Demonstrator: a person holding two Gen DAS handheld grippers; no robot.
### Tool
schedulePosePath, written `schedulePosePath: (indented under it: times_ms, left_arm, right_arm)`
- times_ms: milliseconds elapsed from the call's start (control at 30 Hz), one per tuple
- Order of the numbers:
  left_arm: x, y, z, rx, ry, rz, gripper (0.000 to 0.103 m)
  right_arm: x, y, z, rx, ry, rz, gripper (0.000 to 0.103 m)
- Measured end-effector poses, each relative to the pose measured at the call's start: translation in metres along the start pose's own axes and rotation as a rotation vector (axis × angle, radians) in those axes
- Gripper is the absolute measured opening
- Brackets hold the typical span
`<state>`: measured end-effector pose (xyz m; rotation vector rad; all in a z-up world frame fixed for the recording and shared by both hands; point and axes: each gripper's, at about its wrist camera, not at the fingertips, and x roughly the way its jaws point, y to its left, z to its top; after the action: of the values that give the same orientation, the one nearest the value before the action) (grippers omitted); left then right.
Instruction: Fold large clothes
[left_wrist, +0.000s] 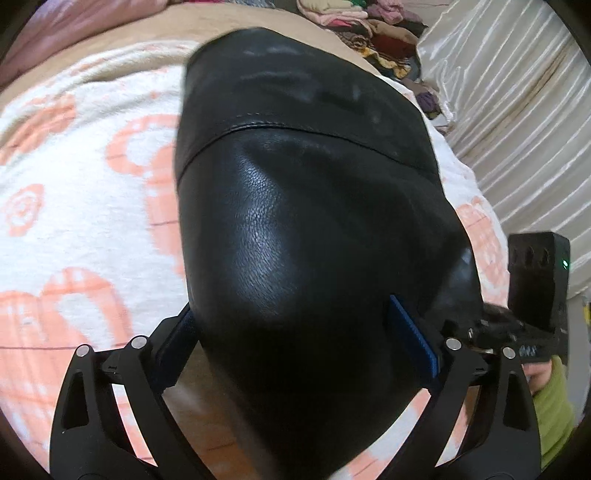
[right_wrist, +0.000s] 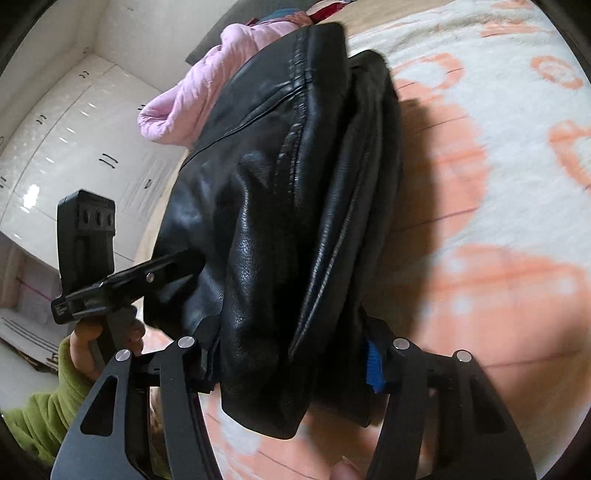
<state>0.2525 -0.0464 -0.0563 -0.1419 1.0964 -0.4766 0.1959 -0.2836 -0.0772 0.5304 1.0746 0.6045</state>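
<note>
The black leather jacket (right_wrist: 280, 229) lay mostly folded on the bed (right_wrist: 498, 221), both hand-held grippers, left (left_wrist: 291, 332) and right (right_wrist: 291, 354), clamping its thick end, final placing seemingly left.

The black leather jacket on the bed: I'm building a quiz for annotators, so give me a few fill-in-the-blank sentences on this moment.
1. The jacket is made of black ____.
2. It lies on a white blanket with ____ patterns.
3. In the right wrist view, a ____ padded garment lies behind the jacket.
4. The person's sleeve is ____.

Missing words: leather; orange; pink; green
</note>
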Motion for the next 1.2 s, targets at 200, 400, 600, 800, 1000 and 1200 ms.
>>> schedulePosePath:
  times_ms: [200, 400, 600, 800, 1000, 1200]
  left_arm:
    - [-0.006, 0.003, -0.006, 0.002, -0.023, 0.007, 0.088]
    - [-0.011, 0.006, -0.011, -0.022, -0.033, 0.005, 0.089]
    - [-0.031, 0.012, -0.023, -0.021, -0.059, 0.024, 0.091]
    - [-0.065, 0.0, -0.029, 0.013, -0.119, 0.03, 0.093]
    - [-0.094, -0.017, -0.04, 0.035, -0.175, 0.051, 0.094]
    - [-0.117, -0.028, -0.059, 0.051, -0.223, 0.072, 0.094]
  right_arm:
    - [-0.008, 0.017, -0.009, -0.045, -0.058, -0.118, 0.069]
    - [-0.022, 0.032, -0.018, -0.082, -0.108, -0.25, 0.083]
    - [-0.043, 0.04, -0.03, -0.079, -0.173, -0.31, 0.097]
    - [-0.07, 0.059, -0.043, -0.104, -0.237, -0.35, 0.099]
    - [-0.085, 0.088, -0.056, -0.15, -0.301, -0.365, 0.099]
    - [-0.105, 0.115, -0.072, -0.191, -0.372, -0.374, 0.099]
